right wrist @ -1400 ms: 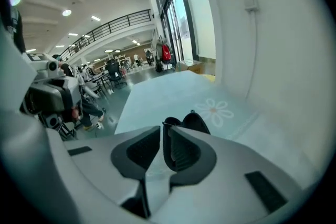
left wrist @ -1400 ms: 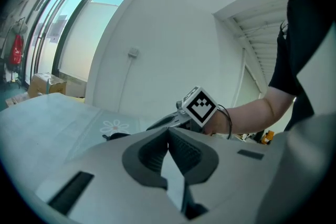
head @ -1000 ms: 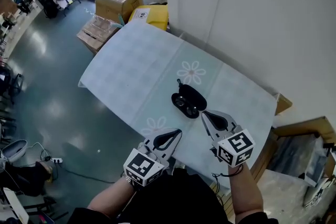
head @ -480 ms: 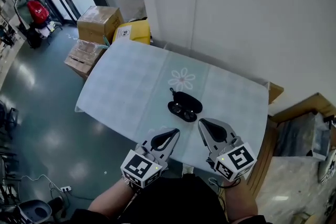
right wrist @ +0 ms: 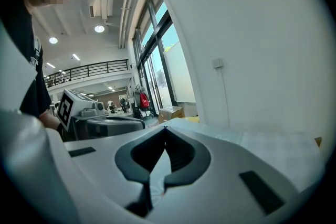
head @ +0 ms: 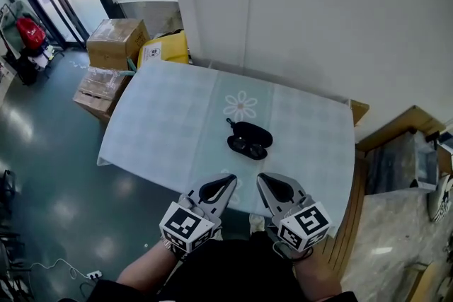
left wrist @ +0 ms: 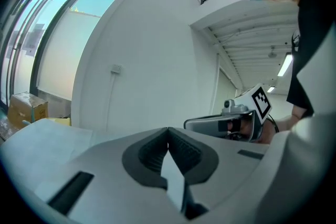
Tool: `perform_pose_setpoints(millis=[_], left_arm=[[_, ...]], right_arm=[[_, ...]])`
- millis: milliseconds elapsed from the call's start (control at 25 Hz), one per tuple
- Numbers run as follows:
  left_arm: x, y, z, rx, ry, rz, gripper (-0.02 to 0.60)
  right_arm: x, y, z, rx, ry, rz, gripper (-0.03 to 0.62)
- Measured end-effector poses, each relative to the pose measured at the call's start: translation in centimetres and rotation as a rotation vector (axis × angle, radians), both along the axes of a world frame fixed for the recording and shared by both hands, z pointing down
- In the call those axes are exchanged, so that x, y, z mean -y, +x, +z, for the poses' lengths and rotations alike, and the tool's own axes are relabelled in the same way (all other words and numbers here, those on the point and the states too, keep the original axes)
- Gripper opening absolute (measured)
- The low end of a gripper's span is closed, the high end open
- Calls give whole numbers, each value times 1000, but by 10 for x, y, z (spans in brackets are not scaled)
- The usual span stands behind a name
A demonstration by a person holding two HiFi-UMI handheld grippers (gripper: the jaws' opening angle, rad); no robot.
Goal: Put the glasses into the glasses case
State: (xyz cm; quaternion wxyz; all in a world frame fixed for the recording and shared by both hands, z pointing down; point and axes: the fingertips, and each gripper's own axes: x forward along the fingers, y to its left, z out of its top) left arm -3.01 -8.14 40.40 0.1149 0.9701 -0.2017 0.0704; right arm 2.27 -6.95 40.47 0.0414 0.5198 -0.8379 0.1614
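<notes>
A black glasses case (head: pixel 250 138) lies open on the pale cloth-covered table (head: pixel 163 117), just in front of a printed flower. Dark lenses seem to lie in its near half, but they are too small to be sure of. A thin dark piece (head: pixel 230 123) sticks out at its far left. My left gripper (head: pixel 229 181) and right gripper (head: pixel 262 179) hover side by side over the near table edge, short of the case. Both are shut with nothing between them, as the left gripper (left wrist: pixel 168 131) and right gripper (right wrist: pixel 166 129) show in their own views.
A white wall runs behind the table. Cardboard boxes (head: pixel 115 43) and a yellow box (head: pixel 164 49) stand on the floor past the far left corner. A wooden bench or shelf (head: pixel 393 145) is at the right. Grey floor lies to the left.
The head view has swung, so the table now sits more square. The right gripper has drawn back and nearer to the left one. The case has stayed in place.
</notes>
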Motion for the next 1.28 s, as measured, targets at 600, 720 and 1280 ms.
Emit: perform_pose_setpoints(millis=[600,720,1280], left_arm=[[-22,-37,15,4,-45,77,26],[-25,-41,13,2,-37,95,26],[-26,-48,17,5,-37,161,26]], right_arm=[[-28,-42,15,-15,-38,73,23],[-31,-44,14,-13,-31,96,23],[-35,-54,15,-1,-31,159,23]])
